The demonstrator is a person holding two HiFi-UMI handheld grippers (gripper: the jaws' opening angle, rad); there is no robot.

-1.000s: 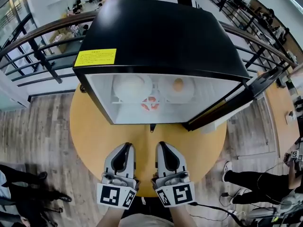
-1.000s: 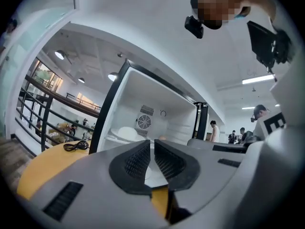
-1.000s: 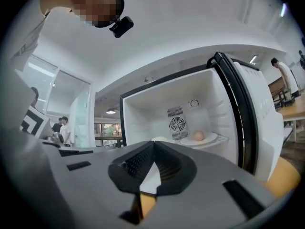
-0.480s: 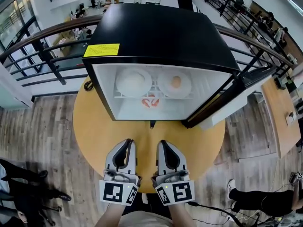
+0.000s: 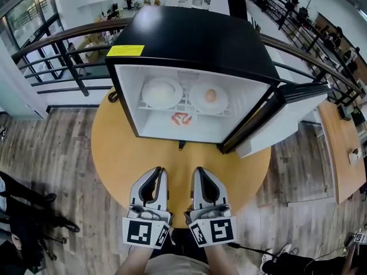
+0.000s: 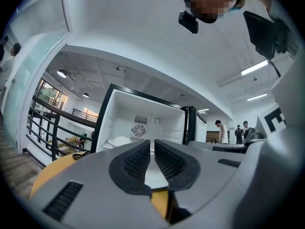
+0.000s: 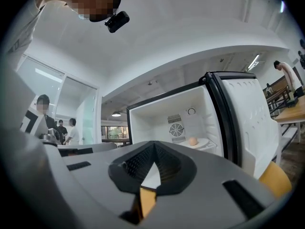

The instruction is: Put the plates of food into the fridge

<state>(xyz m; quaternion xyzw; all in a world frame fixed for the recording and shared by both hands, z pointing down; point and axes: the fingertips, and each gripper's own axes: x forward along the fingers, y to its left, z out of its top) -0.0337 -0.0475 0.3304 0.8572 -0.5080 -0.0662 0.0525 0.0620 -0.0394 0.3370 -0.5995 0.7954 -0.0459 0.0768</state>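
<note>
head view looks steeply down on the open fridge (image 5: 189, 44), which both gripper views face level from low.

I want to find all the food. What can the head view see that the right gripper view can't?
Only the head view: the red food, the white plate and the yellow sticker. Only the right gripper view: the camera on the person's head. Both: the open fridge and the plate with the round orange food.

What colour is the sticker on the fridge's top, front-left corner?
The sticker is yellow; the head view shows it best.
</note>
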